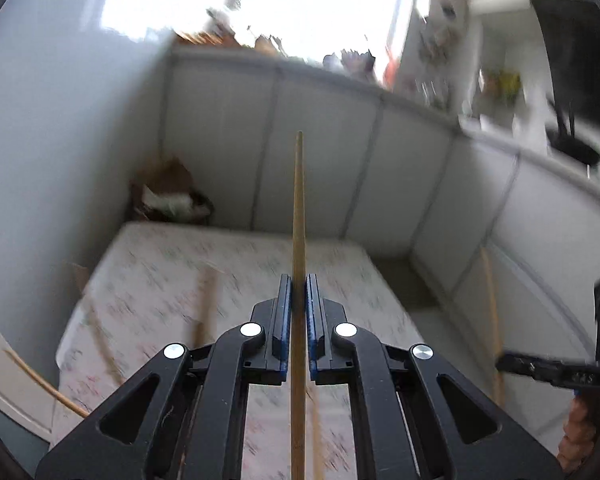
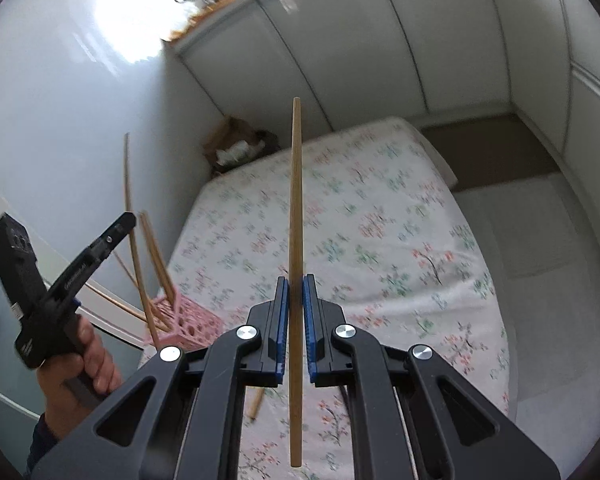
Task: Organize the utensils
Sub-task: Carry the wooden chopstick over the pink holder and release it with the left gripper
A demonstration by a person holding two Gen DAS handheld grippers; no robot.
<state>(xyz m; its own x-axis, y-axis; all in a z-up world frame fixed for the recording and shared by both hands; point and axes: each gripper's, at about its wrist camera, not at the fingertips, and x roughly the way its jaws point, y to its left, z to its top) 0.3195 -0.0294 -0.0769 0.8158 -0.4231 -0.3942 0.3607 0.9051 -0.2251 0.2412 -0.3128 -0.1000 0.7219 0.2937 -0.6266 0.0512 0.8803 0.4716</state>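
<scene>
My left gripper [image 1: 299,282] is shut on a wooden chopstick [image 1: 299,200] that runs straight ahead between its blue pads. My right gripper [image 2: 296,280] is likewise shut on a second wooden chopstick [image 2: 295,184]. In the right wrist view a hand holds the left gripper [image 2: 129,219] up at the left, its chopstick [image 2: 129,176] standing nearly upright. Below it a pink slotted utensil holder [image 2: 196,326] stands on the flowered cloth with several chopsticks [image 2: 156,248] leaning in it. The right gripper [image 1: 506,360] shows at the right edge of the blurred left wrist view.
A flowered cloth [image 2: 400,240] covers the table. One loose chopstick [image 2: 256,404] lies on it near me. White cabinet doors [image 2: 360,40] run behind and to the right. A brown bag [image 2: 236,140] sits in the far corner. A black pan [image 1: 576,148] rests on the counter.
</scene>
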